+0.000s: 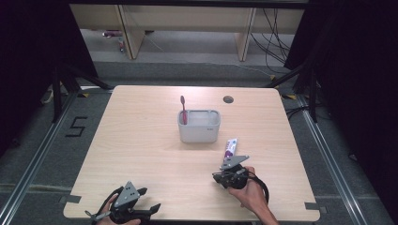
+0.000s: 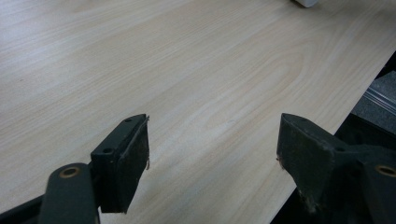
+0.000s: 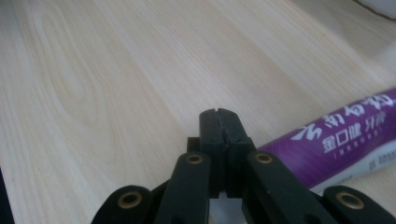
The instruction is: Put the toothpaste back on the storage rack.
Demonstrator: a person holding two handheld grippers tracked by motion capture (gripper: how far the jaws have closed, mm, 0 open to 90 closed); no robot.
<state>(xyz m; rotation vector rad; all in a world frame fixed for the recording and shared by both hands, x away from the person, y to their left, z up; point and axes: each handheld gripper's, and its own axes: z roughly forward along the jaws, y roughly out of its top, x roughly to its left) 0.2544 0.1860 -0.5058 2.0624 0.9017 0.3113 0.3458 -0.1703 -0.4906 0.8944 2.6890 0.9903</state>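
Note:
A purple and white toothpaste tube [image 1: 230,148] lies on the wooden table [image 1: 141,140], right of centre. My right gripper [image 1: 216,177] sits low over the table just in front of the tube, held by a hand, with its jaws shut and nothing between them. In the right gripper view the closed jaws [image 3: 218,114] point past the tube [image 3: 336,135], which lies beside them on the right, not in their grip. My left gripper [image 1: 149,198] rests at the front left edge, open, and the bare tabletop shows between its jaws [image 2: 215,135].
A pale grey rectangular holder [image 1: 199,131] stands mid-table with a red toothbrush [image 1: 183,110] upright in its left end. A round cable hole [image 1: 228,99] lies behind it. The table's front edge runs just right of the left gripper's jaws [image 2: 327,135].

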